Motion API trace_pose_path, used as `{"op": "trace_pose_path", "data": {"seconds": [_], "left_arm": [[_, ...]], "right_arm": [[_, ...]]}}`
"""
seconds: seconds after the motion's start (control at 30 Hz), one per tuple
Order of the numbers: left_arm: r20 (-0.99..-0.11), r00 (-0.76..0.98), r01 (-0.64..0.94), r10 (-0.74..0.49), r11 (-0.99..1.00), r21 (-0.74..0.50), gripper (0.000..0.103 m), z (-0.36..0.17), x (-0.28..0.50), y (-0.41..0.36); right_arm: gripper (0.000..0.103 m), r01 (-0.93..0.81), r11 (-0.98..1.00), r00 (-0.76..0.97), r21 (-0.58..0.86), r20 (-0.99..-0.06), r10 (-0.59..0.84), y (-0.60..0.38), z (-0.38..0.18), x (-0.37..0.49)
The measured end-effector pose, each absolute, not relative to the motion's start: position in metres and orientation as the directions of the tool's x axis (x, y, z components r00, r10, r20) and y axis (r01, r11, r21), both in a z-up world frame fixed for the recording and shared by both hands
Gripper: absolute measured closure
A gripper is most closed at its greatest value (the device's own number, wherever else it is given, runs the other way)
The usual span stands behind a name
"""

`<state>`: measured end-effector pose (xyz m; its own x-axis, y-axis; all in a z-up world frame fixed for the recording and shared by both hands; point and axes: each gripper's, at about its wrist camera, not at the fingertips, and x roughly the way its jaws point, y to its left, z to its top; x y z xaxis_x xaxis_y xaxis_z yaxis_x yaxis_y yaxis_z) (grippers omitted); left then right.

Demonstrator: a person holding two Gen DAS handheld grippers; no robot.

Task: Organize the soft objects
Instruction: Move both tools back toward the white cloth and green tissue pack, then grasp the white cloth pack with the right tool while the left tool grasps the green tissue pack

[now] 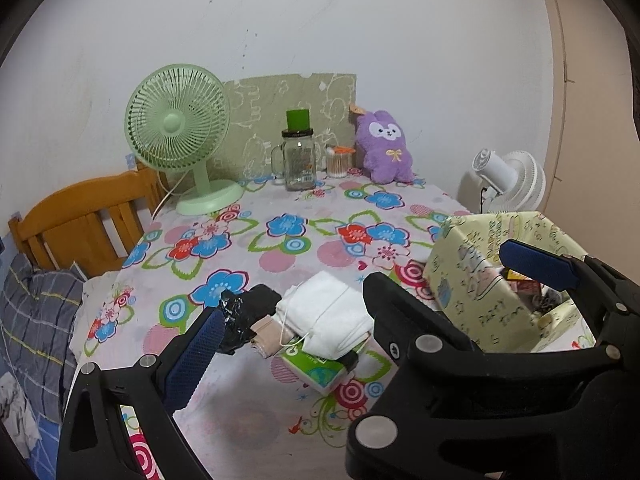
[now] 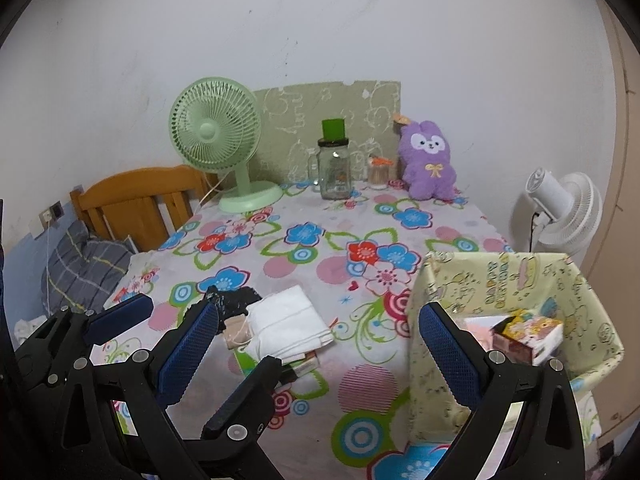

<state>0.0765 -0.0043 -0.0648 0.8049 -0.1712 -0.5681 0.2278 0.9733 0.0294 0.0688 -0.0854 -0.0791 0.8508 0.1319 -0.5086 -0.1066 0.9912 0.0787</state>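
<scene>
In the left wrist view, the left gripper [image 1: 360, 292] has its 2 blue-padded fingers [image 1: 196, 356] spread wide apart and they hold nothing. Between them, on the worktop with the flowered cloth [image 1: 280, 248], lies a small pile of soft things: a folded white cloth with thin strings [image 1: 332, 316], a crumpled black plastic bag [image 1: 244, 312] touching its left side, a small beige folded piece [image 1: 266, 336] and, partly under the white cloth, a green and white tissue pack [image 1: 316, 372]. Just to the right of the pile stands a pale yellow open box with cartoon print [image 1: 476, 276], and some small items are inside it. At the far edge of the worktop stand a green desk fan [image 1: 180, 128], a clear glass jar with a green cap [image 1: 298, 156] and a purple plush rabbit [image 1: 386, 146], which leans upright at the wall.

In the right wrist view, the right gripper [image 2: 320, 344] also has its 2 fingers well apart and empty. The left finger is above the black plastic bag [image 2: 236, 300], and the right finger is in front of the near wall of the yellow box [image 2: 440, 280]. The white cloth [image 2: 290, 322] lies between them, beside the box but apart from it. A colourful small carton [image 2: 528, 336] sits inside the box. The left gripper [image 2: 120, 320] shows at the lower left. A white fan [image 2: 560, 212] stands behind the box, beyond the worktop edge.
</scene>
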Motion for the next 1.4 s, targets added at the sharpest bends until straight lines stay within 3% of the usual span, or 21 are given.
{"op": "trace_pose_path", "data": {"seconds": [1.23,1.4], "left_arm": [[-0.708,0.698,0.132,-0.11,0.991,-0.024,0.002,-0.135,0.136,0.038],[-0.72,0.687,0.124,-0.097,0.992,-0.016,0.002,-0.141,0.139,0.038]], "right_arm": [[0.008,-0.169,0.984,0.718,0.051,-0.677,0.158,-0.044,-0.153,0.152],[0.018,-0.174,0.982,0.684,0.068,-0.709,0.171,-0.043,-0.162,0.16]]}}
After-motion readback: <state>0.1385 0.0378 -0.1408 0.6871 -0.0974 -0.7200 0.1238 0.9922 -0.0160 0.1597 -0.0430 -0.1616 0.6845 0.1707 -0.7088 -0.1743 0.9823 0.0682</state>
